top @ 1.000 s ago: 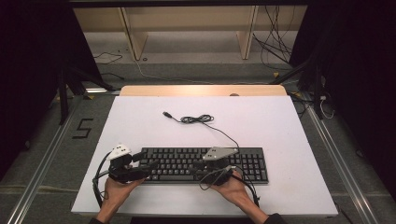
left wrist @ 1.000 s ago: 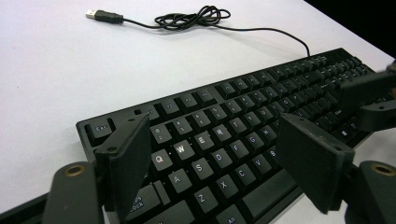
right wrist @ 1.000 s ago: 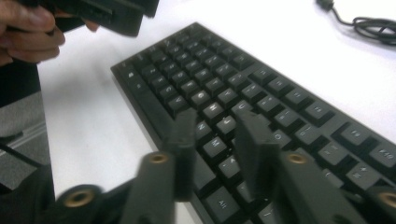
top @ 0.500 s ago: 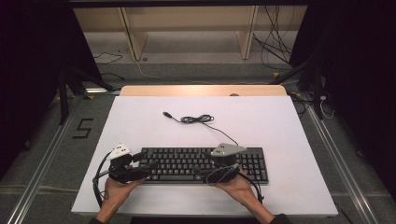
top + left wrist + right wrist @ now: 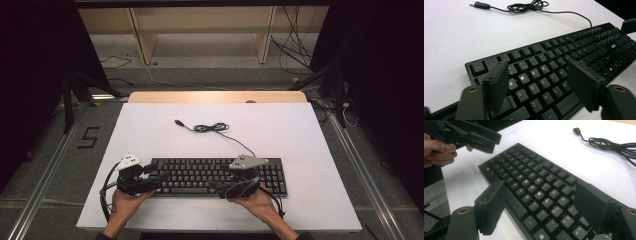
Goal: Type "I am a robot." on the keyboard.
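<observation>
A black keyboard [image 5: 200, 175] lies on the white table [image 5: 150, 135] near its front edge. Its cable [image 5: 212, 128] is coiled behind it and ends in a USB plug [image 5: 177, 122]. My left gripper [image 5: 159, 176] hovers over the keyboard's left end. It is open and its jaws have just been closing a little over the letter keys [image 5: 544, 75], gripping nothing. My right gripper [image 5: 215, 187] is over the front middle. It is open too, and its jaws have just been opening above the keys [image 5: 541, 192], apart from them. The right gripper view also has the left gripper [image 5: 481, 138] farther off.
A wooden strip [image 5: 215, 96] runs along the table's far edge. Beyond it are shelf legs and floor cables [image 5: 295, 55]. A "5" mark [image 5: 89, 137] is on the floor at the left. The cable coil [image 5: 529, 5] lies behind the keyboard.
The right gripper has shifted slightly to the right along the keyboard and its jaws have spread. The left hand has stayed where it was.
</observation>
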Available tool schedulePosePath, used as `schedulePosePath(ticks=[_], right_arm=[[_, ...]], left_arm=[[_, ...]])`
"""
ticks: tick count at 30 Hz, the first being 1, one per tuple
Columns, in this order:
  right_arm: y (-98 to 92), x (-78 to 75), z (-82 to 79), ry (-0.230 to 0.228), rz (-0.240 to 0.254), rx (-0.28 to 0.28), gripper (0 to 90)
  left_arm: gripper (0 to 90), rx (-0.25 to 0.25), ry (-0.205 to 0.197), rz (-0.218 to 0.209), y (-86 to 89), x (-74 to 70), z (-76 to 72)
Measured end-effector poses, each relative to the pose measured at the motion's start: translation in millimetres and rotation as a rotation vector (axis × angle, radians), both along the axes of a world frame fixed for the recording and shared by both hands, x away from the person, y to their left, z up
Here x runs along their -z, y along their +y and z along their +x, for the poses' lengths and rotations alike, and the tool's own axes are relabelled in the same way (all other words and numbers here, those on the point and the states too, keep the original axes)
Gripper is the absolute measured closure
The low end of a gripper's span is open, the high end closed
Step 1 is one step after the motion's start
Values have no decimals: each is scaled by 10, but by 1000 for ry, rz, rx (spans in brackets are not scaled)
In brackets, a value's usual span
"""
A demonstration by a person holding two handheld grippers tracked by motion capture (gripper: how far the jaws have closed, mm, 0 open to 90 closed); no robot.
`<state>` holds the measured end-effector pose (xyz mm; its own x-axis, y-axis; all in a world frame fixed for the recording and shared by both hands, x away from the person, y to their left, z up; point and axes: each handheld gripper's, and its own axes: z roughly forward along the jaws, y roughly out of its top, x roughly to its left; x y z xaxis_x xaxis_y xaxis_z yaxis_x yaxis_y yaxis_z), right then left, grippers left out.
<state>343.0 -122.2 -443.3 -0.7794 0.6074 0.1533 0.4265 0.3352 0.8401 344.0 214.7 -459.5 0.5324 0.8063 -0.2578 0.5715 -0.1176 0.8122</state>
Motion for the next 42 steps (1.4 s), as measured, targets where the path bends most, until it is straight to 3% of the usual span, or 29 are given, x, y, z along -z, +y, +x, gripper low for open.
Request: schedulePosePath(ticks=[3, 12, 17, 24, 42], right_arm=[[-18, -1, -13, 0, 2, 3, 263], [-53, -10, -42, -1, 6, 5, 264], [-63, -7, -55, 2, 5, 6, 264], [-61, -4, -71, 2, 5, 3, 264], [-53, -6, -110, 0, 12, -3, 264]], left_arm=[[438, 1, 5, 8, -7, 13, 11], [608, -1, 23, 32, -5, 34, 37], [773, 0, 32, 59, -2, 43, 45], [876, 10, 44, 92, -26, 60, 55], [893, 21, 72, 114, -43, 94, 76]])
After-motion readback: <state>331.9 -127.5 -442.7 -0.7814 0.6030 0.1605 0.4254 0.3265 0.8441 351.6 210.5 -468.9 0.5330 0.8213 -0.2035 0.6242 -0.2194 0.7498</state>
